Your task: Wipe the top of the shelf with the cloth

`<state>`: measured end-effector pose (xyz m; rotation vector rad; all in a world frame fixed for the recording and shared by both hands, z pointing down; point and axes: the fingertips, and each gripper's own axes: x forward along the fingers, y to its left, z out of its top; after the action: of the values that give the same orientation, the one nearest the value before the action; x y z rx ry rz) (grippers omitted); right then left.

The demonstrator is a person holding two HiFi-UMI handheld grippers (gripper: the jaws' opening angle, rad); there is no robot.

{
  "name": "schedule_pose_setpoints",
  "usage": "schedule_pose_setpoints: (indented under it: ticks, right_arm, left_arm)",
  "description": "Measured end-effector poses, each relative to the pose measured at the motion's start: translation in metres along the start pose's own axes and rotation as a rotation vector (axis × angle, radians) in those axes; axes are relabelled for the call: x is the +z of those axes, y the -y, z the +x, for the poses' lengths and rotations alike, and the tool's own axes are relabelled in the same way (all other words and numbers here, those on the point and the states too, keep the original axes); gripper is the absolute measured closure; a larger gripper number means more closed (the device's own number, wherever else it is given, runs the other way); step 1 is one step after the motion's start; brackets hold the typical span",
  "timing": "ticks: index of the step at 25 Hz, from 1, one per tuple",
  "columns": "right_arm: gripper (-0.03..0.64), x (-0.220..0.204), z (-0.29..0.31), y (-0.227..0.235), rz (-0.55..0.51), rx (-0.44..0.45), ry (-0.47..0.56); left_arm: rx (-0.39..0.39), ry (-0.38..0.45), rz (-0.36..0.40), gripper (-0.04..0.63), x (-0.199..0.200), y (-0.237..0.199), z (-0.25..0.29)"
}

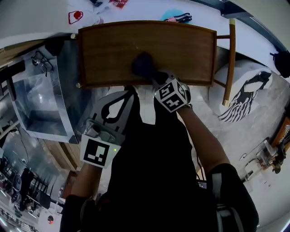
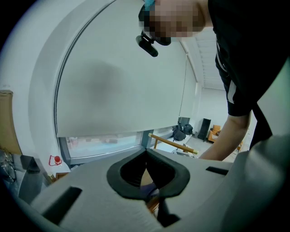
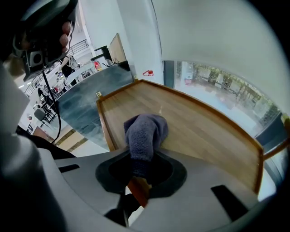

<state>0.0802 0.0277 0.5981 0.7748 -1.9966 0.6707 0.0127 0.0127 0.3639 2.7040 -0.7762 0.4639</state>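
Observation:
The wooden shelf top [image 1: 181,50] lies ahead of me in the head view. A dark grey-blue cloth [image 1: 143,65] rests bunched on it near the front edge, left of centre. My right gripper [image 1: 156,78] is shut on the cloth, just over that front edge. In the right gripper view the cloth [image 3: 145,133] rises from between the jaws of the right gripper [image 3: 144,167] and folds forward onto the shelf top [image 3: 195,127]. My left gripper [image 1: 118,102] hangs below the shelf by my body, shut and holding nothing. In its own view the left gripper [image 2: 146,174] faces a window blind.
A grey metal box [image 1: 41,99] with glasses [image 1: 41,61] on it stands left of the shelf. A wooden rail [image 1: 229,63] and a zebra-patterned seat [image 1: 247,93] are to the right. Small items lie on the white sill [image 1: 136,9] behind.

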Motion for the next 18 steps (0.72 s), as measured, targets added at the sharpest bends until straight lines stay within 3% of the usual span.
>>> schedule_pose_setpoints:
  ticks: [18]
  right_arm:
    - [0.558,-0.093,-0.071,0.075,0.211,-0.185,-0.025]
  left_arm:
    - [-0.148,-0.016,0.084,0.575,0.024,0.055,0.057]
